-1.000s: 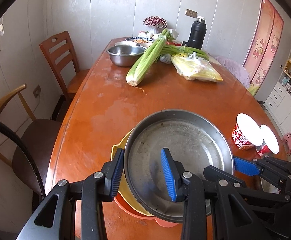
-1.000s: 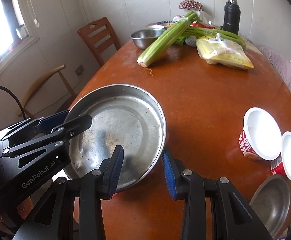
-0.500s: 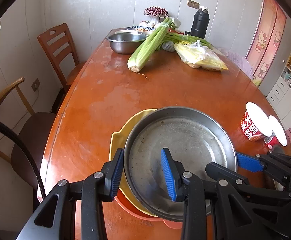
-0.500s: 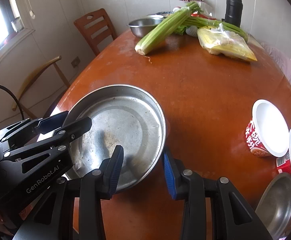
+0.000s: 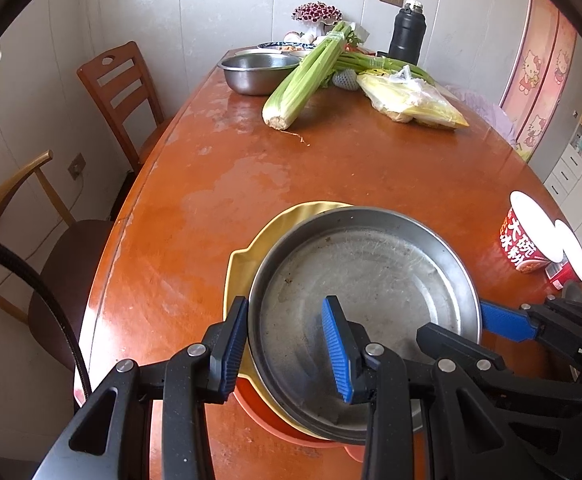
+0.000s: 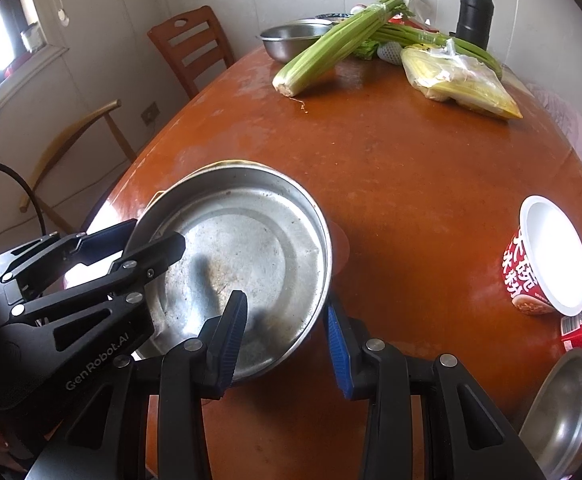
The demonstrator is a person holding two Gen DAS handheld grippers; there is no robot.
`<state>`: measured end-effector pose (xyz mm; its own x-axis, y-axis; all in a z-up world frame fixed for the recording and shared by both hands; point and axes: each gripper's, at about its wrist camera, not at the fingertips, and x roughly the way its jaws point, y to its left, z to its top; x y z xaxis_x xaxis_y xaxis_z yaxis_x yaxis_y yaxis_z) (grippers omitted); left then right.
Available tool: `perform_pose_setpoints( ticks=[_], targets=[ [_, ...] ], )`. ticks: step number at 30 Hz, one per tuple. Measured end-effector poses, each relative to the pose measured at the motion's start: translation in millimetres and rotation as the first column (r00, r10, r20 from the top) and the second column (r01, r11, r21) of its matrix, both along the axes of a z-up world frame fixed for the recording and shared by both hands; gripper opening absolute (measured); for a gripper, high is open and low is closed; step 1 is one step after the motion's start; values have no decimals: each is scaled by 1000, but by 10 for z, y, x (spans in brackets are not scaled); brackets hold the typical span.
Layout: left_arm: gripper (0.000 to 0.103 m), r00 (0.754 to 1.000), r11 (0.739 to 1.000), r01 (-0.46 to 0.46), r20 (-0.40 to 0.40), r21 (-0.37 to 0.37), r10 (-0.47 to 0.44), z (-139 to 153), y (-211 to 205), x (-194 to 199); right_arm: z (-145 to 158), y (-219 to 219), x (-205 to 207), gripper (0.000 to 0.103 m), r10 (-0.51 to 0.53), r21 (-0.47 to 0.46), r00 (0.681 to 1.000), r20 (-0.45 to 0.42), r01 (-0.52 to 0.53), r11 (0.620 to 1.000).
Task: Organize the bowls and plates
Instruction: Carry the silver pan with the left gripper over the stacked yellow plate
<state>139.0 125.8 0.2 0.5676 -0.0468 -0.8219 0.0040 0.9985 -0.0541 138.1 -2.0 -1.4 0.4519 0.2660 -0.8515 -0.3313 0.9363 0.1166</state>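
A large steel pan [image 5: 371, 280] lies on a yellow plate [image 5: 247, 260], which lies on an orange plate [image 5: 259, 408], near the table's front edge. My left gripper [image 5: 287, 344] is open and straddles the pan's near-left rim. My right gripper [image 6: 287, 332] is open and straddles the pan's [image 6: 243, 256] right rim; it also shows in the left wrist view [image 5: 503, 324]. Neither pinches the rim. A small steel bowl [image 6: 563, 408] sits at the lower right.
On the orange-brown table [image 5: 331, 168] stand two instant-noodle cups [image 6: 543, 256], celery [image 5: 307, 76], a bag of corn [image 5: 411, 100], a steel bowl [image 5: 259, 72] and a black flask [image 5: 407, 36]. Two chairs [image 5: 119, 92] stand at the left.
Both grippers and the pan have moved down and a little forward; the yellow plate under the pan shows more. The jaws have stayed open.
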Motion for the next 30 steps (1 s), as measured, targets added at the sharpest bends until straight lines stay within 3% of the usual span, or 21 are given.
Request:
perform_pose_setpoints(
  ticks=[30],
  targets=[
    [38,1000,1000,3,21,-13,-3,47,74,-67,-68,57,42,41,9,-18,1000,13,-9,1000]
  ],
)
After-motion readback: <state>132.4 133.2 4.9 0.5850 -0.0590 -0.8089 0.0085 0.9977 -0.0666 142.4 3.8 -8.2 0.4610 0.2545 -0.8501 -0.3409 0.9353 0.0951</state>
